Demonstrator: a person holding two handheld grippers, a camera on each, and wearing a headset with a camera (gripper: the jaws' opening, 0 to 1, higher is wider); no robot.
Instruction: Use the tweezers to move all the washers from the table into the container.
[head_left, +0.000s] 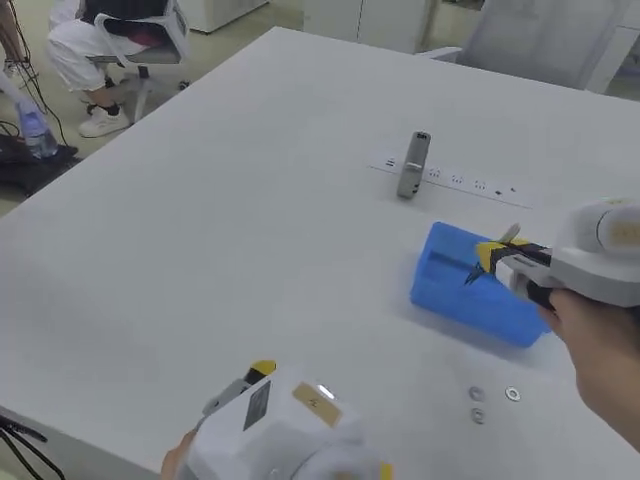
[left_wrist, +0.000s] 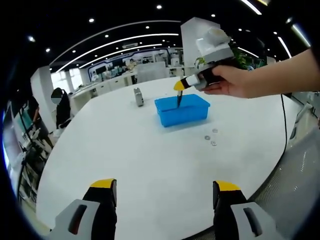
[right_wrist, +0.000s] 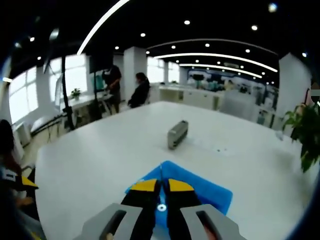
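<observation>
My right gripper (head_left: 492, 256) hangs over the blue container (head_left: 450, 300), shut on dark tweezers (head_left: 472, 275) that point down into it. In the right gripper view the yellow-tipped jaws (right_wrist: 161, 186) pinch the tweezers, and a small washer (right_wrist: 161, 207) shows at their tip above the container (right_wrist: 210, 192). Three washers (head_left: 476, 393) (head_left: 513, 394) (head_left: 478, 415) lie on the white table in front of the container. My left gripper (left_wrist: 165, 200) stands open over the near table edge with nothing between its jaws. From there I see the container (left_wrist: 190, 112), the loose washers (left_wrist: 207, 137) and the right gripper (left_wrist: 181, 85).
A silver bar-shaped device (head_left: 412, 164) rests on a white power strip (head_left: 470, 183) behind the container. People sit and stand at the far side of the room (right_wrist: 140, 90). An office chair (head_left: 140, 40) stands beyond the table's far left edge.
</observation>
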